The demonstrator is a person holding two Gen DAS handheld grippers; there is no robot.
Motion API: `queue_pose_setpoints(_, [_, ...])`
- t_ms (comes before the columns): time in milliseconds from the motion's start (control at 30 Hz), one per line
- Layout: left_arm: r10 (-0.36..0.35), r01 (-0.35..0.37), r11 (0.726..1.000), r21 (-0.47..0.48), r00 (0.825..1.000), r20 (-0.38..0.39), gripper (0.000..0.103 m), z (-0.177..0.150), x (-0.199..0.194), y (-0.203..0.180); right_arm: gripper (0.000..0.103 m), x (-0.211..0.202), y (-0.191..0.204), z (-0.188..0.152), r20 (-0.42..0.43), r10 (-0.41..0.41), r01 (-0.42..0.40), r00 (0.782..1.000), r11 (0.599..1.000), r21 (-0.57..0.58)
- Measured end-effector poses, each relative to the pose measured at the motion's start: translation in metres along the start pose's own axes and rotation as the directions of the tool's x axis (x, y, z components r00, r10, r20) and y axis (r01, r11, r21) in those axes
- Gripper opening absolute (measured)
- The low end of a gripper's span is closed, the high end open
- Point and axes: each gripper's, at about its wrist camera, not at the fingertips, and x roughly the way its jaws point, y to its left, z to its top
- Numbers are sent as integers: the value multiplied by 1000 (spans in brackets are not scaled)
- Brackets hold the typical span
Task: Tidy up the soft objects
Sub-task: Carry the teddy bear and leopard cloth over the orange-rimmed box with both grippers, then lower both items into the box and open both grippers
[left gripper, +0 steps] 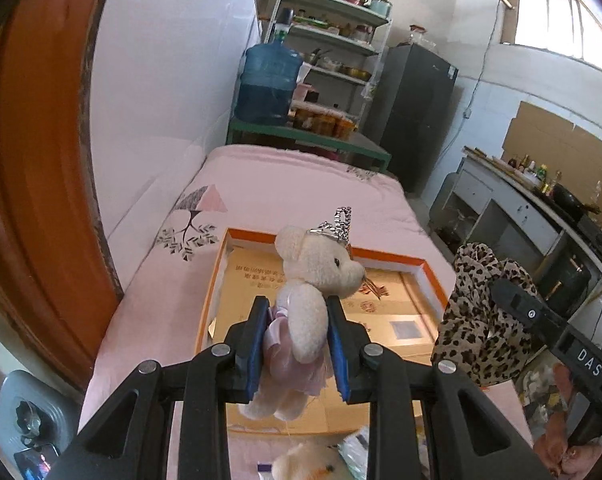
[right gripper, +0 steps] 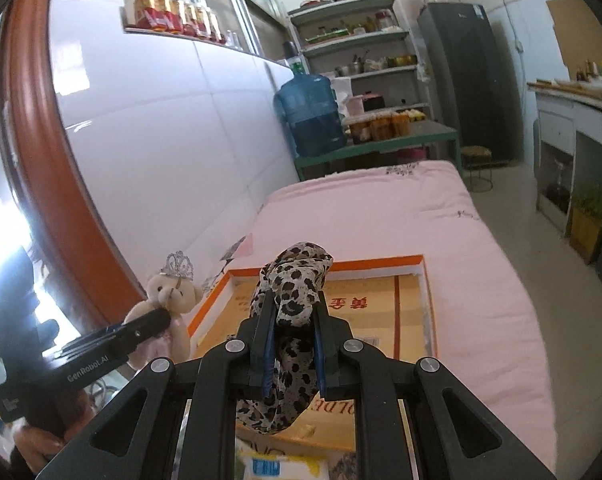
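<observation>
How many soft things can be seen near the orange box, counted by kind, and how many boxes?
Plush bears: 2, one with a tiara held in the left gripper, one lying below.
Leopard-print cloth: 1, held in the right gripper.
Orange-rimmed box: 1.
Total: 4.

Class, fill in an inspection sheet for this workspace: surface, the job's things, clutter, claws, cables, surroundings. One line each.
Surface: bed with pink quilt, printed with leaf motifs.
Job's things: white teddy bear wearing a silver crown; leopard-print cloth; open orange-rimmed box lying on the quilt.
Clutter: another plush toy and a packet at the bed's near edge.
Claws: left claw shut on the bear's body; right claw shut on the cloth; both held above the box.
Cables: nothing seen on the bed.
Surroundings: blue water jug, shelf rack, dark fridge, counter.
</observation>
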Motion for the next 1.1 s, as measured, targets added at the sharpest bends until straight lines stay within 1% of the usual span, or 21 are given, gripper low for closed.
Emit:
queue_pose_setpoints(133, [5,-6,1000,-20,999,-38,29,-4,20,10,16,18,-9,-8,-25,11,-10,1000,999,33])
queue_pose_setpoints(233, [4,-6,1000,-26,998,-69,29,-10,34,15,16,33,-17,-18,-60,8,-5,998,999,42])
queue_pose_setpoints(333, [-13,9,999,-38,995,-98,29,-16,46,20,16,46,-23,-26,-91,7,-3,996,999,48])
queue_pose_setpoints(633, [-12,8,999,-40,994,-105,29,-22,57,23,16,65,-30,-35,-129,-2,6,992,999,31])
queue_pose_setpoints(967, [-8,2,999,-46,992,-125,29,-22,65,26,17,70,-35,-39,-148,-15,22,989,999,46])
queue_pose_setpoints(1100, [-16,8,999,-52,989,-144,29,-23,68,27,18,73,-34,-41,-166,-25,32,986,999,40])
